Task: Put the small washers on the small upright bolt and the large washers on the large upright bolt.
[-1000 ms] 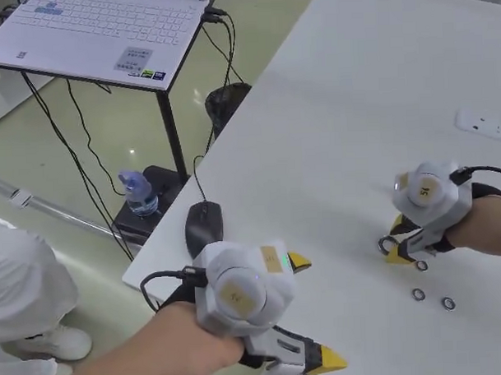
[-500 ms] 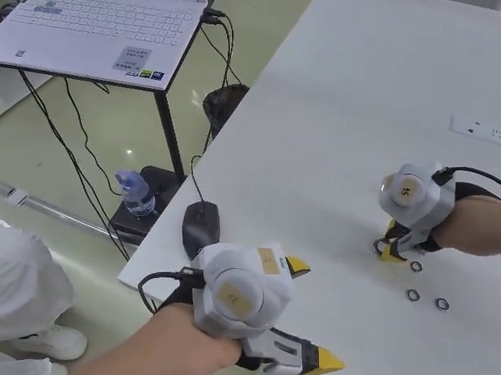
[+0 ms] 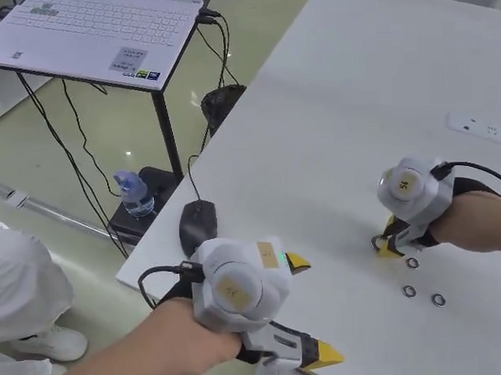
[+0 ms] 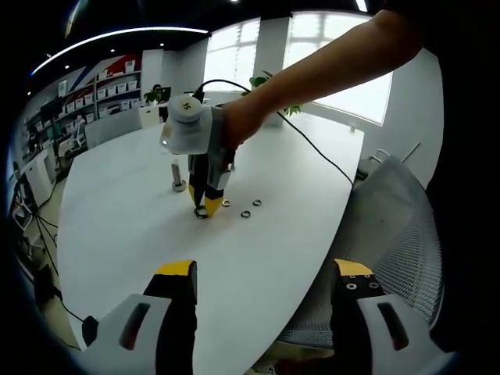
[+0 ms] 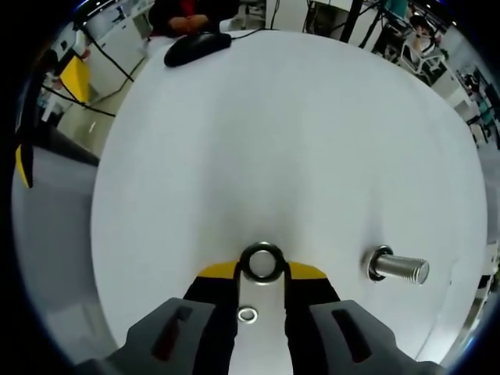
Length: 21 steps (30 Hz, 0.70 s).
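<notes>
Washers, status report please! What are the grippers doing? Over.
Right gripper shut on a large washer. Left gripper open, holding nothing. Upright bolt nearby, nothing between.

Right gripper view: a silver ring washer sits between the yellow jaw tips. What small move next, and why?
Probably lift the right gripper and swing the silver ring washer toward the upright threaded steel bolt beside it: the jaws look closed on the washer, and the bolt stands apart.

A white table (image 3: 330, 111) stood on a glossy pale floor (image 3: 94, 185), with a laptop (image 3: 97, 28) on a black stand (image 3: 168, 129) beside it. Bright windows (image 4: 344, 70) lit the room (a grey mesh chair (image 4: 398, 226) stood near), and what seemed to be shelves (image 4: 94, 94) lined one wall.
</notes>
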Tool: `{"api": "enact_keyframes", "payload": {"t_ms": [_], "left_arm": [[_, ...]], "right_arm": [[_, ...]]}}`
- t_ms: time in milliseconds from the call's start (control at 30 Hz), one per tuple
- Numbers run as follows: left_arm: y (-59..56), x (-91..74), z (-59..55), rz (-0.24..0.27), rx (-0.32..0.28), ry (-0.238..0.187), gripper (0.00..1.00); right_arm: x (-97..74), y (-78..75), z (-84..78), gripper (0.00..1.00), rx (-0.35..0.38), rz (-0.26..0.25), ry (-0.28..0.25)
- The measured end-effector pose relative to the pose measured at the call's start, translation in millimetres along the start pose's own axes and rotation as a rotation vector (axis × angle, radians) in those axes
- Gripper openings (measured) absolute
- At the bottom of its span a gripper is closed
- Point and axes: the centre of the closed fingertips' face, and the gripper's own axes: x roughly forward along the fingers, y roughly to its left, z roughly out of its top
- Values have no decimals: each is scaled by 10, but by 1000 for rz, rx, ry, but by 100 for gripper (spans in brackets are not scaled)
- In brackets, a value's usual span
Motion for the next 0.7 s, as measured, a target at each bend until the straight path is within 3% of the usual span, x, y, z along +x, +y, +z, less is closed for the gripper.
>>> {"api": "enact_keyframes", "payload": {"t_ms": [700], "left_arm": [[34, 34, -26, 19, -2, 3, 83]], "right_arm": [[-498, -181, -336, 22, 58, -29, 3]]}}
